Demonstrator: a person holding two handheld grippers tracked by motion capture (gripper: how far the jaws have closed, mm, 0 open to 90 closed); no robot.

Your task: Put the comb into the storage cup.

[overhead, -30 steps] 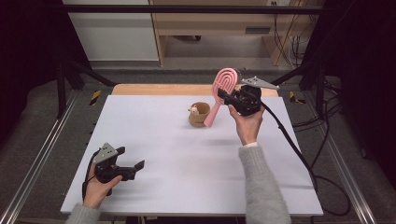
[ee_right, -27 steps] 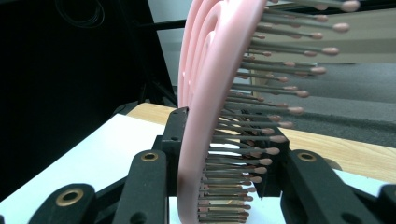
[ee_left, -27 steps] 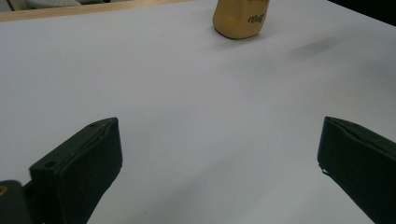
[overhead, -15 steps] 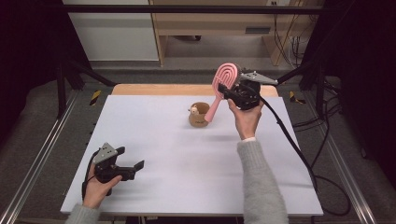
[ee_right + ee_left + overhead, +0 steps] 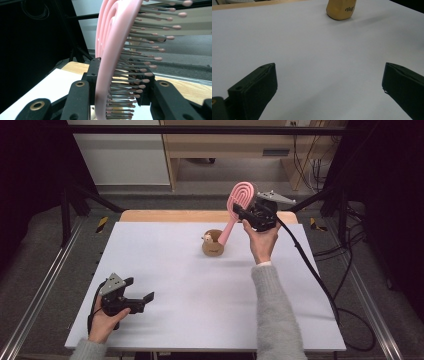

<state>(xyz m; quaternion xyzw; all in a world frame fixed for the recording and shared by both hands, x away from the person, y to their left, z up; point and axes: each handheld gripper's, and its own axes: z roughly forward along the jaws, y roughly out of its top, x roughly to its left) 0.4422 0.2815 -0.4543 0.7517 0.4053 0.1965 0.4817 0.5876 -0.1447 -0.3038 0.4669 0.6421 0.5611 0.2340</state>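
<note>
A pink hairbrush (image 5: 240, 196) stands tilted, with its head up and its handle slanting down to a small brown cup (image 5: 212, 246) at the middle back of the white table (image 5: 200, 315). My right gripper (image 5: 242, 213) is shut on the brush just below the head. In the right gripper view the pink brush (image 5: 110, 50) and its bristles sit between the jaws of the right gripper (image 5: 117, 83). My left gripper (image 5: 139, 289) rests open near the front left, holding nothing. In the left gripper view the left gripper (image 5: 329, 85) faces the cup (image 5: 340, 10) far ahead.
A wooden strip (image 5: 165, 216) borders the table's far edge. Metal rails (image 5: 45, 285) run along both sides. A black cable (image 5: 310, 270) trails from the right gripper across the table's right side. Bare white surface lies between the two hands.
My right hand has lifted the brush slightly, so its head stands a little higher and more upright. The left hand has stayed still.
</note>
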